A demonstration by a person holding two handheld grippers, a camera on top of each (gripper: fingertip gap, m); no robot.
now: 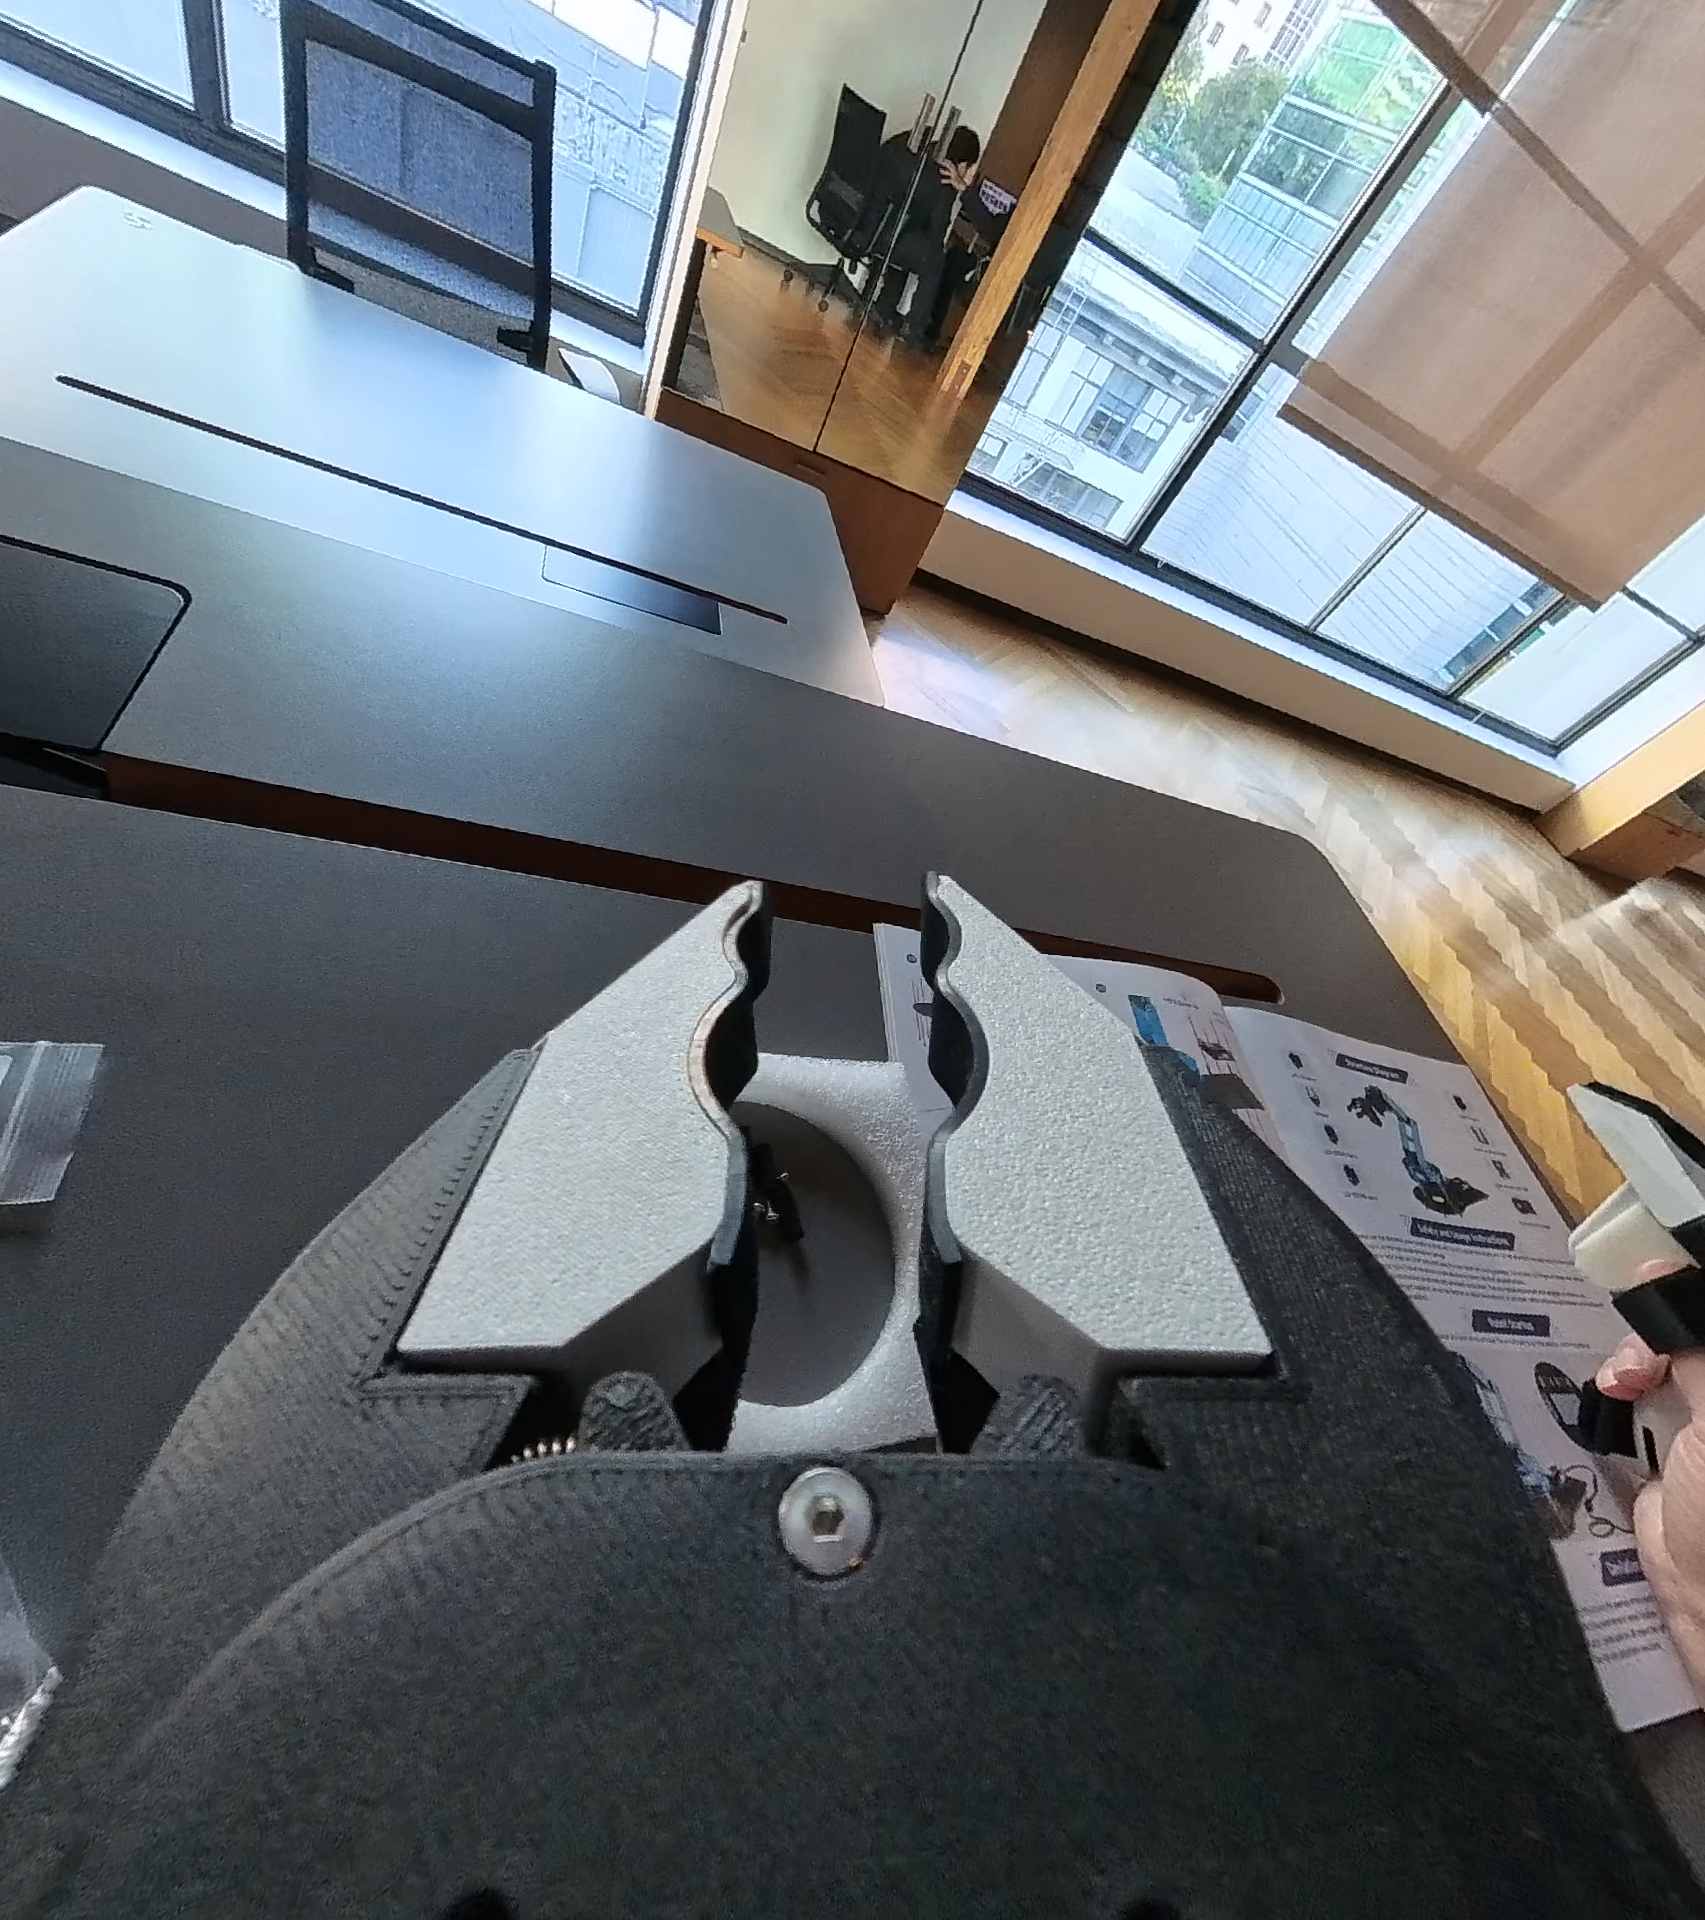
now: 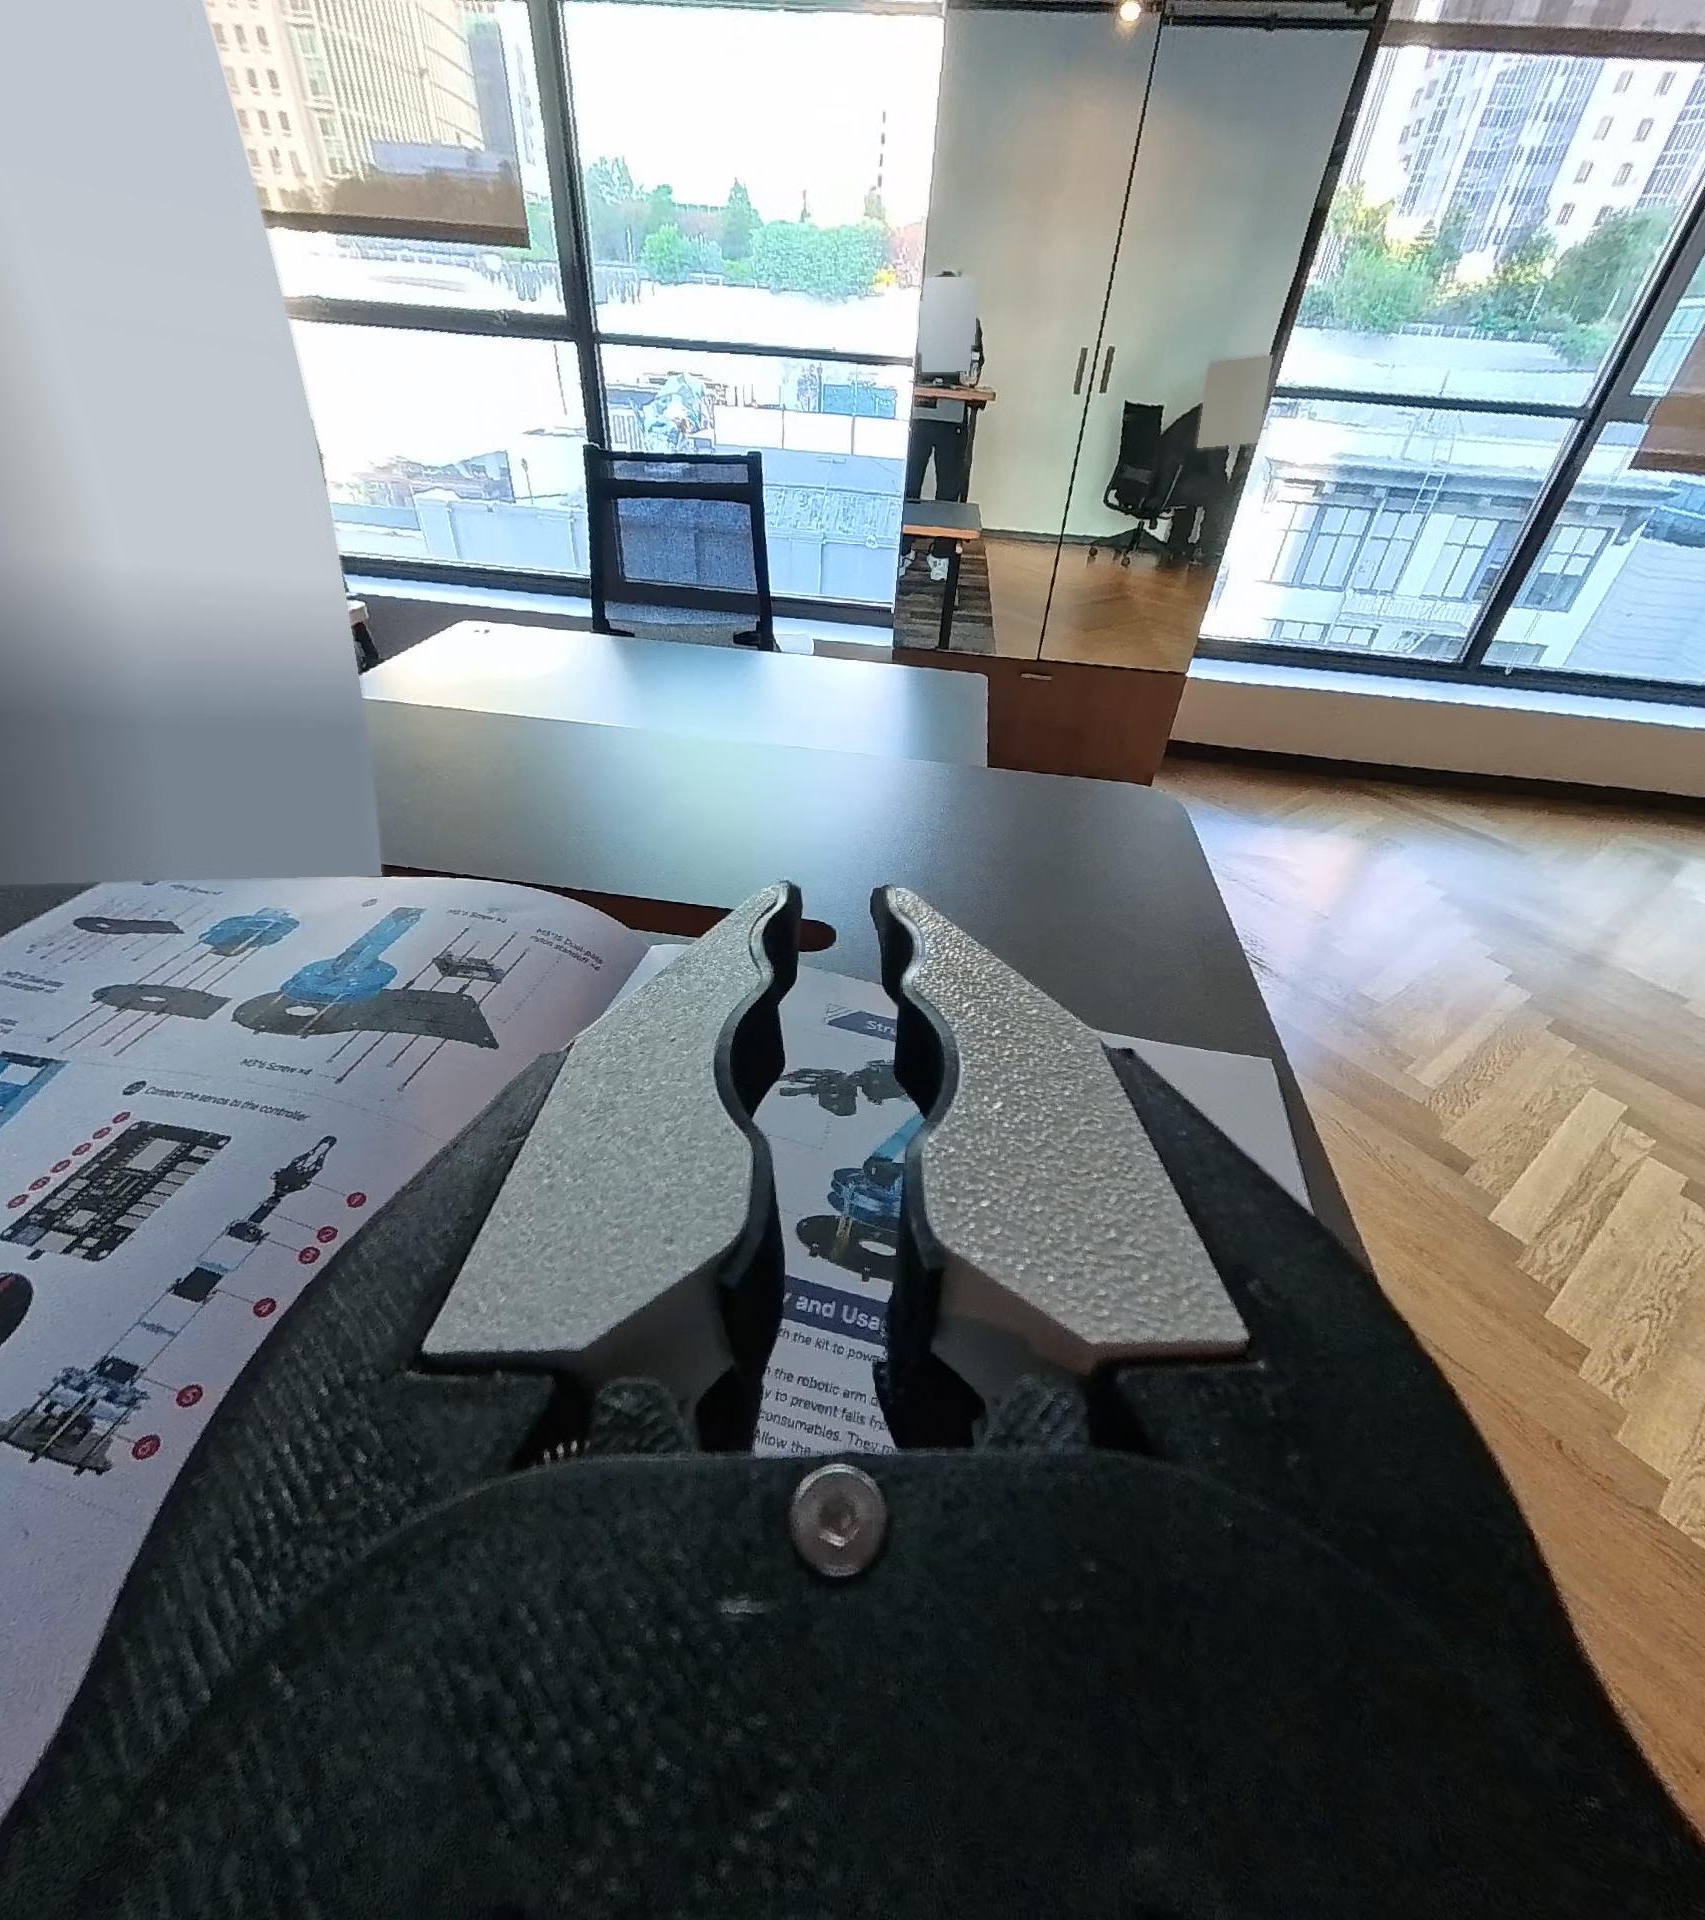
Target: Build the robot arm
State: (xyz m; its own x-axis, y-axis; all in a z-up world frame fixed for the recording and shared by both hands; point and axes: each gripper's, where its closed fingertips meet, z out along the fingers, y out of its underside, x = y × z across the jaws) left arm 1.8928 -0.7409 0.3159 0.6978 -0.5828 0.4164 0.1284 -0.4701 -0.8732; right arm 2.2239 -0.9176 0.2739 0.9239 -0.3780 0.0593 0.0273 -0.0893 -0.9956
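Above a dark worktop [image 1: 308, 987], the left gripper [image 1: 846, 914] hangs parted and empty over a white foam tray [image 1: 827, 1226]; the right gripper [image 2: 835, 909], slightly parted, holds nothing over a printed leaflet [image 2: 827, 1195] beside an open manual [image 2: 204, 1091].

Two wrist cameras, low over the dark tabletop [image 1: 308, 935]

We look forward along each hand-held gripper toward the windows [image 2: 754, 260], close above the tabletop; both views share the open booklet [image 2: 204, 1091], lying right of the left camera, under and left of the right one.
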